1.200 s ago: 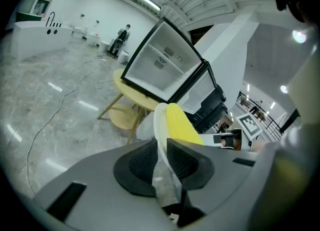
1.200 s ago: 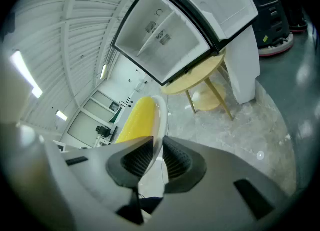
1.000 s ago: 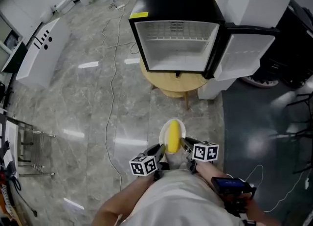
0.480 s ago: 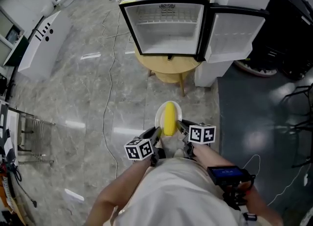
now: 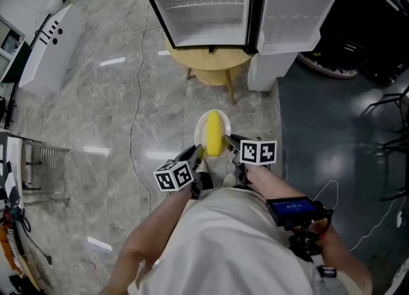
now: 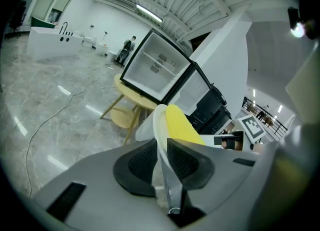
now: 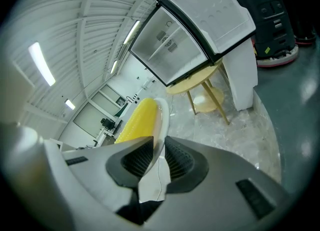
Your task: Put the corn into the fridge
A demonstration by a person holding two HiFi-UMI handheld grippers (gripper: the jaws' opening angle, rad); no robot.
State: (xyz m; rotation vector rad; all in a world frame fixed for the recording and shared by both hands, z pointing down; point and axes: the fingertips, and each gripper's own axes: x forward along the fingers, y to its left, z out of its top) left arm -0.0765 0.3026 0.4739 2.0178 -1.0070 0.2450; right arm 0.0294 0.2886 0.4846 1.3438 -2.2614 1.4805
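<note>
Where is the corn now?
Head view, centre: the corn lies on a white plate held by the left gripper and right gripper, below the open fridge.

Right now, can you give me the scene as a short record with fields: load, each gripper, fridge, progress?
load: corn lying on a plate
left gripper: shut on the plate's left rim
right gripper: shut on the plate's right rim
fridge: ahead on a round table, door open, no food seen inside
progress: corn not yet in the fridge
</note>
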